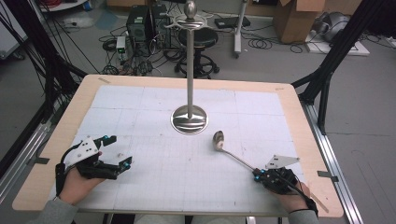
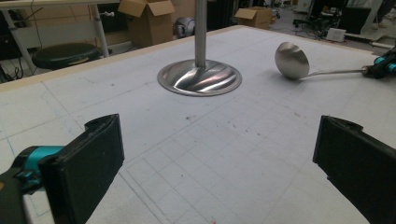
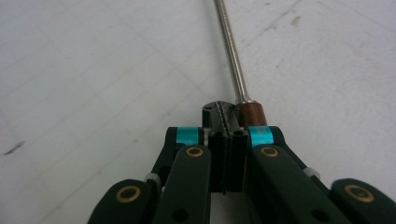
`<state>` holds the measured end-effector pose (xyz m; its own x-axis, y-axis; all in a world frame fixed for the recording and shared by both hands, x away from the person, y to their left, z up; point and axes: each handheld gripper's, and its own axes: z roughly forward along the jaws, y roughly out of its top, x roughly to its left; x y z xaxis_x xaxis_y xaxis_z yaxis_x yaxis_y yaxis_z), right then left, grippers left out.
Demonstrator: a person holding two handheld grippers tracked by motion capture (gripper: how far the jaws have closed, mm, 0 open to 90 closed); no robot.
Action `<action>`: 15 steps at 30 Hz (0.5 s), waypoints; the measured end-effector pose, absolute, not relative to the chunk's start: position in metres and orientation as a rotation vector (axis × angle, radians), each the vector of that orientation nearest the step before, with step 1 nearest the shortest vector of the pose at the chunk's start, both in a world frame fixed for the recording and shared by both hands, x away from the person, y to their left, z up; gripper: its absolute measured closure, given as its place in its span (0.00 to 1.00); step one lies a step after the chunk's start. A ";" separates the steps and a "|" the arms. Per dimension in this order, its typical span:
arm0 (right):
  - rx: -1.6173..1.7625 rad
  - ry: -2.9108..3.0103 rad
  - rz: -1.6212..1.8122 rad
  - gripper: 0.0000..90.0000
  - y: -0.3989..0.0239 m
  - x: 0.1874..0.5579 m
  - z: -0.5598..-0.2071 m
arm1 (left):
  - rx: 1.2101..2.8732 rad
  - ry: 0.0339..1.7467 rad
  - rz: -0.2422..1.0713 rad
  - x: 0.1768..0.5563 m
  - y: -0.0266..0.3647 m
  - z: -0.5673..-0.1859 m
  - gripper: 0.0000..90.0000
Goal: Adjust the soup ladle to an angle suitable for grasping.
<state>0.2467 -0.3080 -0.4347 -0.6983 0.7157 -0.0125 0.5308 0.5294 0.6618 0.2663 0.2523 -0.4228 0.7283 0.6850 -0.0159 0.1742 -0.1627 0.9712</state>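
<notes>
On the white gridded table (image 1: 140, 100) a tall steel stand (image 1: 189, 70) with hooks at its top rises from a round base, and a ladle (image 1: 229, 151) lies just to its right, bowl near the base. The right gripper (image 1: 257, 176) has its jaws pressed together beside the ladle's brown wooden handle end, not visibly around it, while the left gripper (image 1: 116, 154) rests well apart, jaws wide and empty. This looks like the pickup stage; next the claw likely must open and seat on the handle.

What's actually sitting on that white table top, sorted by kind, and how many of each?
Ladles: 1, the ladle lying with its bowl near the stand's base.
Metal stands: 1, the stand with its upright pole.
Hand-held grippers: 2, the left gripper and the right gripper.
Total: 4
</notes>
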 end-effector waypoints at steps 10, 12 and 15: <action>1.030 2.426 0.905 1.00 -0.310 0.262 -0.437 | 1.722 0.690 0.516 0.267 0.252 -0.424 0.03; 1.029 2.421 0.901 1.00 -0.310 0.264 -0.438 | 1.724 0.690 0.516 0.267 0.252 -0.424 0.03; 1.033 2.401 0.911 1.00 -0.312 0.269 -0.439 | 1.722 0.692 0.515 0.267 0.252 -0.424 0.03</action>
<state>0.2690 -0.3124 -0.4394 -0.6619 0.7453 -0.0793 0.5053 0.5219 0.6872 0.2670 0.2516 -0.4239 0.7296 0.6837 -0.0141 0.1820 -0.1742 0.9678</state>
